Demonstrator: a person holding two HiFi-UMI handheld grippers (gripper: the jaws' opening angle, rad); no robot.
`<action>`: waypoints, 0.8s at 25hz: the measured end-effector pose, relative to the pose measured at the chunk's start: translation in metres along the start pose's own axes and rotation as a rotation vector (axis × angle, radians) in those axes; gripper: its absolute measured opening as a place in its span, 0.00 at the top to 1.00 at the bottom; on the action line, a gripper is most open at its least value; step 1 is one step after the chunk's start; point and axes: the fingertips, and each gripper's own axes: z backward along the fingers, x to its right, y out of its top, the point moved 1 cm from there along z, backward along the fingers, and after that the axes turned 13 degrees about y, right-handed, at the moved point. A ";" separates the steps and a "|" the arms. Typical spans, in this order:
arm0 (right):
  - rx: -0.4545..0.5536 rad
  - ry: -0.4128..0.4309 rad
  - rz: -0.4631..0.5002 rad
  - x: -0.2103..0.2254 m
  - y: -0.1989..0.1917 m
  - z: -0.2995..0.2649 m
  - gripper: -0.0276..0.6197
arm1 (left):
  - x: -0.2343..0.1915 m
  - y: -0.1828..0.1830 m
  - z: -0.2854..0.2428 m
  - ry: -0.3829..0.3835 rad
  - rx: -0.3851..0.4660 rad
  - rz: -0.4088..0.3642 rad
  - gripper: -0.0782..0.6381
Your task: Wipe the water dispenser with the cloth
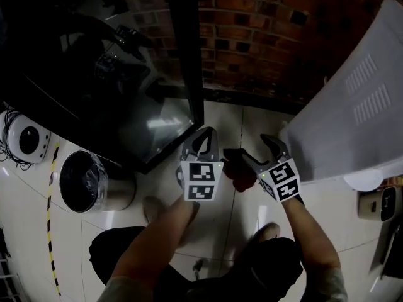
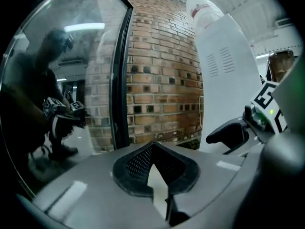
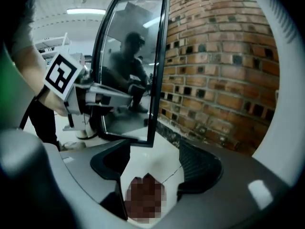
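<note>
The white water dispenser (image 1: 352,106) stands at the right against the brick wall; in the left gripper view the dispenser (image 2: 224,80) carries a bottle (image 2: 202,8) on top. A dark red cloth (image 1: 238,170) shows low over the white floor tiles between my two grippers. My right gripper (image 1: 261,156) is open beside it. In the right gripper view, the jaws of the right gripper (image 3: 152,151) stand wide apart, and a dark red blurred shape (image 3: 145,197) shows below them with no pad pressing on it. My left gripper (image 1: 203,137) (image 2: 152,147) is shut, tips meeting, with nothing between them.
A black-framed glass panel (image 1: 182,55) leans at the left by the brick wall (image 1: 264,36). A bin with a black liner (image 1: 82,181) and a round white device (image 1: 28,140) sit on the floor at left. The person's shoes (image 1: 151,209) are below the grippers.
</note>
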 end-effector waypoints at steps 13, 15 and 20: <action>-0.411 0.116 -0.118 -0.004 -0.226 -0.120 0.32 | 0.025 -0.102 -0.010 -0.058 -0.158 -0.069 0.89; -0.447 0.120 -0.143 -0.004 -0.246 -0.126 0.32 | 0.020 -0.111 -0.010 -0.052 -0.177 -0.074 0.89; -0.514 0.159 -0.148 -0.018 -0.273 -0.130 0.48 | 0.010 -0.116 -0.008 -0.035 -0.192 -0.080 0.89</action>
